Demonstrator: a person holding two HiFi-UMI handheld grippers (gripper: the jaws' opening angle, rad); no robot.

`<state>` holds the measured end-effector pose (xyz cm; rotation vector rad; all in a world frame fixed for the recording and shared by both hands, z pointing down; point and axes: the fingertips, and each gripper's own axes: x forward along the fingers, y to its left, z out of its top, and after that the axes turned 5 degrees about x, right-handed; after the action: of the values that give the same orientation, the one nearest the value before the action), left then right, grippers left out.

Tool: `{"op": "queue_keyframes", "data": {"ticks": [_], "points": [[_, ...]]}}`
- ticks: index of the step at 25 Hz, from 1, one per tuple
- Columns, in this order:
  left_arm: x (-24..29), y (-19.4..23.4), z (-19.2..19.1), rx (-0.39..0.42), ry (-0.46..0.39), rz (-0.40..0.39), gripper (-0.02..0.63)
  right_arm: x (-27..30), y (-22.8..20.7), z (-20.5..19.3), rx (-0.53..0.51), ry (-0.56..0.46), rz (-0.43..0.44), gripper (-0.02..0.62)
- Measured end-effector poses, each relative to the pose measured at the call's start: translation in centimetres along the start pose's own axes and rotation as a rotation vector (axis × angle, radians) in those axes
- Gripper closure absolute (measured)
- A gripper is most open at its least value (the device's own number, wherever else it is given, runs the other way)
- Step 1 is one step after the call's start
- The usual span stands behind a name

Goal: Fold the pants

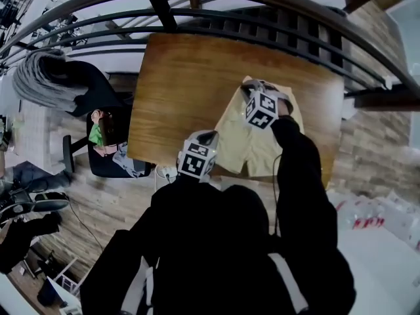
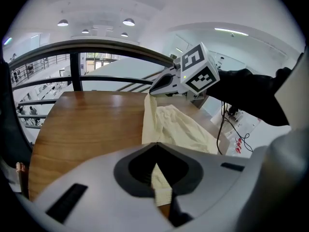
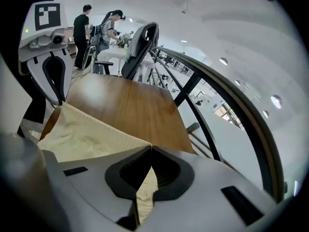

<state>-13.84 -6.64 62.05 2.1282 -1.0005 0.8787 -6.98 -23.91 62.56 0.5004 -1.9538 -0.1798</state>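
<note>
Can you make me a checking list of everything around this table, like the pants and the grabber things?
Surface: brown wooden table, bare apart from the pants.
Job's things: pale yellow pants, one edge held up off the table.
Clutter: nothing seen on the table.
Grippers: left gripper shut on the pants; right gripper shut on the pants.
Cables: black cable hanging beside the table.
Surroundings: dark railing behind the table; two people standing far off.
</note>
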Motion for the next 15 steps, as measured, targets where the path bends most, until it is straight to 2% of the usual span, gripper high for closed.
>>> {"op": "queue_keyframes", "data": {"ticks": [10,15], "points": [[-0.4,-4.5,1.6,0.038,0.020,-0.030,0.600,-4.0,-0.3,-3.0,0.033,0.008,0.027,0.591],[-0.1,-7.1,2.6,0.090,0.025,-0.054,0.600,-5.9,0.6,-4.4,0.079,0.019,0.111,0.591]]}}
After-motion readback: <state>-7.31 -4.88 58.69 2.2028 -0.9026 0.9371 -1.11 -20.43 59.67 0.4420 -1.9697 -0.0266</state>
